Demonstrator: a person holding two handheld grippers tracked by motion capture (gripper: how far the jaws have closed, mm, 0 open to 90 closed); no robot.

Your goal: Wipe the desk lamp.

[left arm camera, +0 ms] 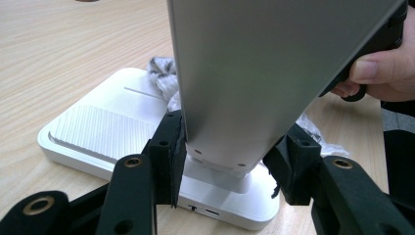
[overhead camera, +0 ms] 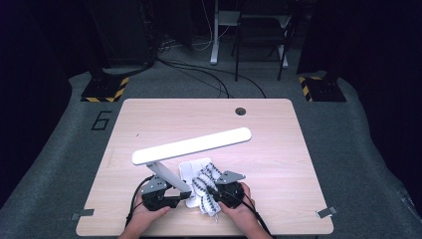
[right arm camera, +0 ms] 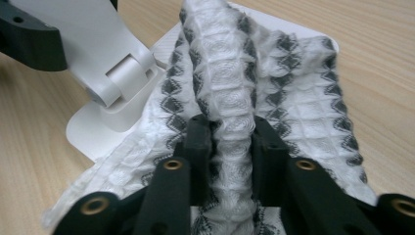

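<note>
Nearest the person, at about six o'clock on the table, the left gripper has its jaws clamped on the lower end of the lamp arm, just above the hinge where it meets the white lamp base; the pads press both edges of the flat grey stalk. Just to its three o'clock, the right gripper has its jaws pinched narrow on a raised fold of the patterned cloth, which lies draped over the base and spills onto the wood. The cloth looks soft, light and limp, so it should bunch and slide wherever it is gripped; a pinched ridge like this one is probably the surest hold, and it will likely drag easily over the smooth plastic. The lamp seems rigid and hard, weighted low in its base, with a hinge that may swing, so holding near the joint likely steadies it best. Farther off, toward twelve o'clock, the long white lamp head slants above the tabletop.
</note>
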